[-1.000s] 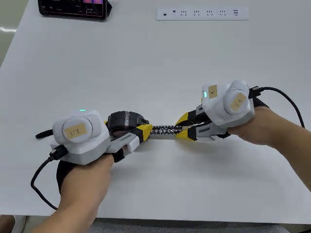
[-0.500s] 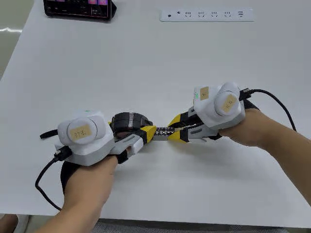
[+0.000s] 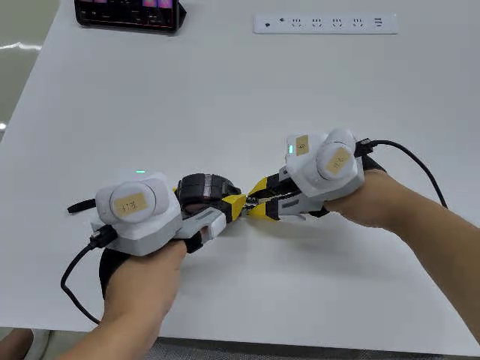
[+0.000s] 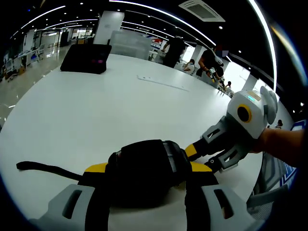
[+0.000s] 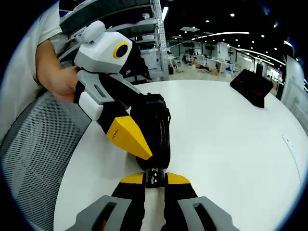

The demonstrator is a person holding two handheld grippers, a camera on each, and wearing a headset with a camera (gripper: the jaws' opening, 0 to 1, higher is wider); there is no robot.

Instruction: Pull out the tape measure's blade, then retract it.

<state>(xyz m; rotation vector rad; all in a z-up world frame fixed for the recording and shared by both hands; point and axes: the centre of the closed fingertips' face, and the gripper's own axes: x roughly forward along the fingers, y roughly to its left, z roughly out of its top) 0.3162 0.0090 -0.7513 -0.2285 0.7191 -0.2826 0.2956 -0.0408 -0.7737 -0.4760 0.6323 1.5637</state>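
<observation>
A black tape measure (image 3: 202,190) lies on the white table (image 3: 225,97), and my left gripper (image 3: 225,204) is shut on its case. In the left gripper view the case (image 4: 144,171) sits between the yellow-tipped jaws. My right gripper (image 3: 259,206) is shut on the tip of the blade (image 3: 248,203), right up against the case. Only a very short piece of blade (image 5: 155,177) shows between the right gripper's jaws and the case (image 5: 155,125).
A white power strip (image 3: 325,23) lies at the far edge, and a dark screen device (image 3: 127,11) stands at the far left. Cables trail from both grippers. The table's near edge runs just below my hands; a grey mesh chair (image 5: 33,159) is beside it.
My right gripper has moved left toward the tape measure, still holding the blade tip. The exposed blade has shrunk from a clear stretch to almost nothing. The left gripper has kept its hold.
</observation>
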